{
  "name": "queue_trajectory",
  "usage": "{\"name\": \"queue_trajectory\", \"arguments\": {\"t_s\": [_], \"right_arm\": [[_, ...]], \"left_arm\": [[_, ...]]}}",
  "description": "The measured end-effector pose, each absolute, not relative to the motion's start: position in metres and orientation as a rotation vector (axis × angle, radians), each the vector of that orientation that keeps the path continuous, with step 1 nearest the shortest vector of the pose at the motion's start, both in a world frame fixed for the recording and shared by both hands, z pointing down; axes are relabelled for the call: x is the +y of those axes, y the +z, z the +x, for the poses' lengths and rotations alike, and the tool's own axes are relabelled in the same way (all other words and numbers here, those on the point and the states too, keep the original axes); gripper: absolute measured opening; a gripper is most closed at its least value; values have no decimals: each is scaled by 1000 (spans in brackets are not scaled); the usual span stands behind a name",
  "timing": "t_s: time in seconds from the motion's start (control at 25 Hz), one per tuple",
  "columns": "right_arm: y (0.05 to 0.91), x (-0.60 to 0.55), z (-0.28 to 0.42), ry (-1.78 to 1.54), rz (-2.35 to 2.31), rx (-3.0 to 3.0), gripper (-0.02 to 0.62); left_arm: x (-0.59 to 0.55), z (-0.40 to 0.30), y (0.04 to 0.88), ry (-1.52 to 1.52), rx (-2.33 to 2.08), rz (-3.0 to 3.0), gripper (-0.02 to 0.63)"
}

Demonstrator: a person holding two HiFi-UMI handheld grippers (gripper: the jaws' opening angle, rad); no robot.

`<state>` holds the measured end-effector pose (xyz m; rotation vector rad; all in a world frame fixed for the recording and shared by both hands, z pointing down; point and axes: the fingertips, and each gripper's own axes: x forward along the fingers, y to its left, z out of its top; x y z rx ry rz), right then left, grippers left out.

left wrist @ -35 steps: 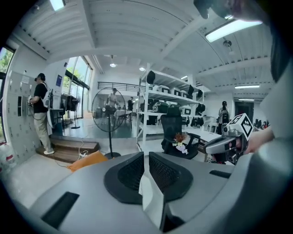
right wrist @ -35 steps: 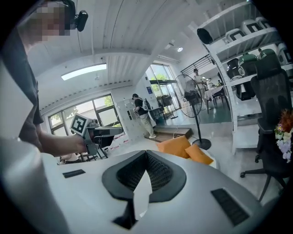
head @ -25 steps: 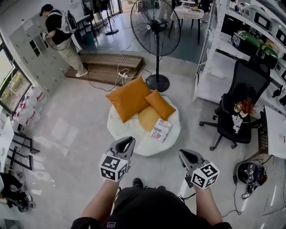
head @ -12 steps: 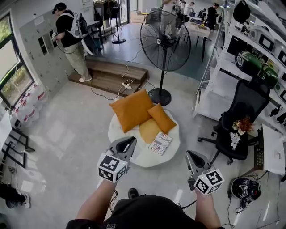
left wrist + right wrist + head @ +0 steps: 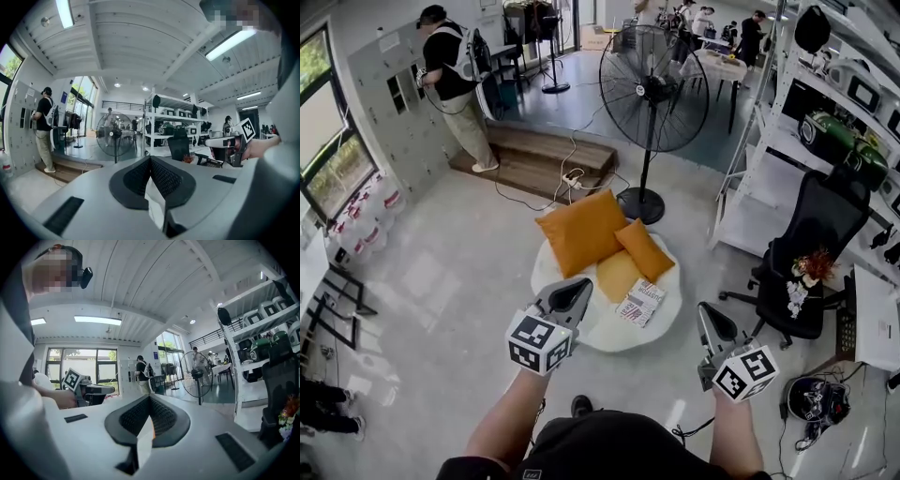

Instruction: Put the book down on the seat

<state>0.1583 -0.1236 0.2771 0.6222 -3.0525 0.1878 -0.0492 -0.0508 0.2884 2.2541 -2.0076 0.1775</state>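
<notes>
Fingers [image 5: 136, 177] of our left gripper [image 5: 584, 284] have just been closing and now meet at their tips, with nothing between them. On our right gripper [image 5: 706, 309] the fingers [image 5: 163, 416] are likewise pressed together and hold nothing.

We hold both grippers out in front of us above the floor [image 5: 441, 281], pointing roughly level and set well apart. Each shows in the other's gripper view, off to the side.

Ahead of us the book [image 5: 639, 302] lies flat on the seat [image 5: 609, 339], a round white cushion on the floor. It rests on the seat's near right part, just beside a yellow cushion [image 5: 617, 275], and is clear of both grippers. Two orange cushions sit behind it on the seat, a large one [image 5: 583, 232] on the left and a smaller one [image 5: 644, 249] on the right, leaning against each other.

A tall standing fan [image 5: 652, 89] stands just behind the seat. To the right is a black office chair [image 5: 811, 244] with a small bunch of flowers [image 5: 814, 265] on it, and white shelving [image 5: 769, 150] behind that. At the far left a person [image 5: 455, 84] stands at a bank of grey lockers [image 5: 389, 112], near a low wooden step [image 5: 544, 155].
</notes>
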Motion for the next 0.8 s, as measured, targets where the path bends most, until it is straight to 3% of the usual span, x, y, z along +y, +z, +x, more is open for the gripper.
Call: {"name": "queue_trajectory", "arguments": {"t_s": [0.8], "right_arm": [[315,-126,144,299,577,-3014,12]], "left_arm": [[-45,-68,325,169,-2021,2130,2]]}}
